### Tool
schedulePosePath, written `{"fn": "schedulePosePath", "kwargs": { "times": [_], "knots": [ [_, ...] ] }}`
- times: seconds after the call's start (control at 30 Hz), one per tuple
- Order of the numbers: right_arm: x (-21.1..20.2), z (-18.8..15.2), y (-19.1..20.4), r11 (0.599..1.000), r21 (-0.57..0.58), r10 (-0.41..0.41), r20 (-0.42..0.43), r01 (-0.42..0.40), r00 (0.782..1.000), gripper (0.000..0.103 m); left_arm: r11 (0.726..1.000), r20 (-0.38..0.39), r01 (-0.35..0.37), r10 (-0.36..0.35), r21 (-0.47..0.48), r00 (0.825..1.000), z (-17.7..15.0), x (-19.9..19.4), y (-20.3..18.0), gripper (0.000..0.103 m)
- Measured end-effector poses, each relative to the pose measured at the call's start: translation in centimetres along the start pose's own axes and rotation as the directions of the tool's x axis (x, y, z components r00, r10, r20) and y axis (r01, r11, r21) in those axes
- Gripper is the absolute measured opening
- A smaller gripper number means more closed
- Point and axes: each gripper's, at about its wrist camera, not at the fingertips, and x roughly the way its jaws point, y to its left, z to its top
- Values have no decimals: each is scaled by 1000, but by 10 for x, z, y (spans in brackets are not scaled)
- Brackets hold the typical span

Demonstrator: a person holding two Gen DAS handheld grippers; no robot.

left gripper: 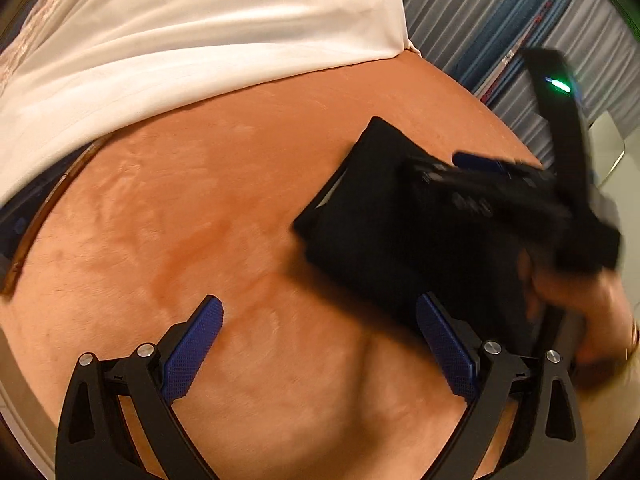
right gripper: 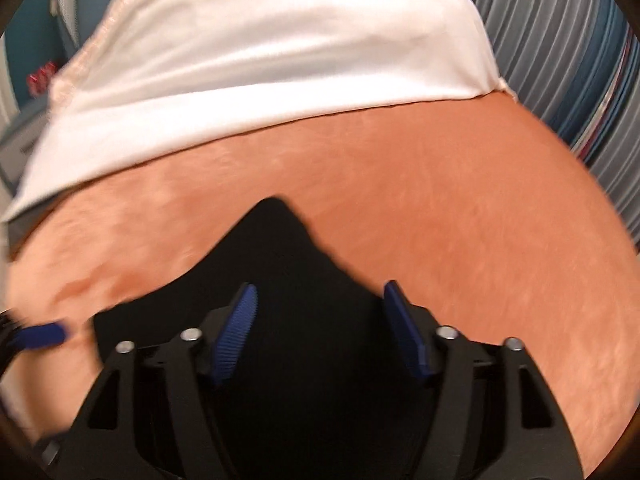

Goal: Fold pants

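Observation:
The black pants (left gripper: 360, 220) lie folded into a compact rectangle on the orange plush surface (left gripper: 180, 220). My left gripper (left gripper: 320, 320) stands open just in front of the pants' near edge, with nothing between its fingers. In the left wrist view the right tool's blurred black body (left gripper: 500, 192) hovers over the right part of the pants, held by a hand (left gripper: 580, 300). In the right wrist view my right gripper (right gripper: 320, 308) is open over the pants (right gripper: 280, 248), its blue pads apart and not pressing on the cloth. One blue pad (right gripper: 40, 336) of the left gripper shows at the left edge.
A white sheet (left gripper: 200, 40) covers the far part of the orange surface (right gripper: 480, 220). A striped grey and blue curtain (left gripper: 500, 8) hangs at the right, beyond the surface's edge. Bare orange plush lies to the left of the pants.

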Motion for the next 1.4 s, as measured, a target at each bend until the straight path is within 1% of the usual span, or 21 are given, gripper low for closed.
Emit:
{"fn": "schedulePosePath", "kwargs": {
  "times": [0.03,0.07,0.1,0.13,0.17,0.27,0.3,0.37,0.43,0.53,0.57,0.6,0.67,0.77,0.9,0.97,1.03,1.07,1.13,1.27,1.4],
  "knots": [
    [9,3,4,1000,-20,-13,-5,13,1000,73,1000,2,2,-2,11,1000,-1,-1,1,94],
    [19,3,7,999,-50,-6,-23,5,1000,64,1000,4,5,-5,24,1000,-1,-1,2,94],
    [29,1,11,997,-66,39,-55,-42,998,35,999,4,5,-5,33,1000,-2,-1,3,95],
    [30,2,11,997,-74,20,-49,-24,999,34,999,6,1,-2,38,1000,-1,-4,5,95],
    [31,4,12,996,-84,7,-44,-11,999,24,999,9,-1,1,42,1000,0,-1,4,95],
    [22,23,-21,998,62,12,17,-13,1000,11,999,13,7,-7,36,1000,16,11,-1,95],
    [23,27,-29,996,93,-13,33,10,999,0,999,14,22,-22,29,1000,19,12,-1,95],
    [42,31,-38,993,99,-60,-17,61,998,0,997,9,78,-78,9,997,28,17,-2,95],
    [69,25,-38,993,114,39,-134,-23,990,0,993,-10,121,-121,-18,993,37,27,-5,95],
    [25,21,-54,978,194,70,51,-79,996,3,991,-36,127,-129,-51,991,47,45,-6,95],
    [6,17,-63,967,236,76,111,-101,991,10,991,-33,126,-128,-51,991,49,47,-7,95],
    [-19,9,-77,950,292,68,169,-115,983,27,991,-32,122,-124,-49,992,50,49,-8,95],
    [-57,-14,-99,928,352,41,235,-124,971,46,992,-33,122,-123,-43,992,54,52,-11,95],
    [-96,-58,-121,912,403,-30,252,-77,967,49,992,-41,120,-121,-41,992,59,60,-16,94],
    [-146,-143,-155,839,540,-83,232,-57,969,55,997,-44,65,-67,-38,997,65,70,-25,93],
    [-164,-182,-160,815,580,-114,199,-23,973,56,999,-31,26,-27,-42,999,65,70,-28,77],
    [-176,-225,-166,789,613,-144,147,24,979,60,999,-25,12,-13,-45,1000,68,74,-28,43],
    [-184,-247,-169,773,632,-164,116,54,980,61,998,-31,28,-30,-54,999,63,70,-25,41],
    [-191,-278,-171,749,657,-186,79,90,979,61,995,-42,62,-65,-73,997,65,69,-26,24],
    [-208,-326,-183,690,711,-223,27,138,974,62,1000,-24,12,-13,-22,1000,68,60,-48,18],
    [-221,-375,-207,612,773,-240,-23,170,970,63,997,52,-23,19,77,998,68,30,-91,18]
  ]
}}
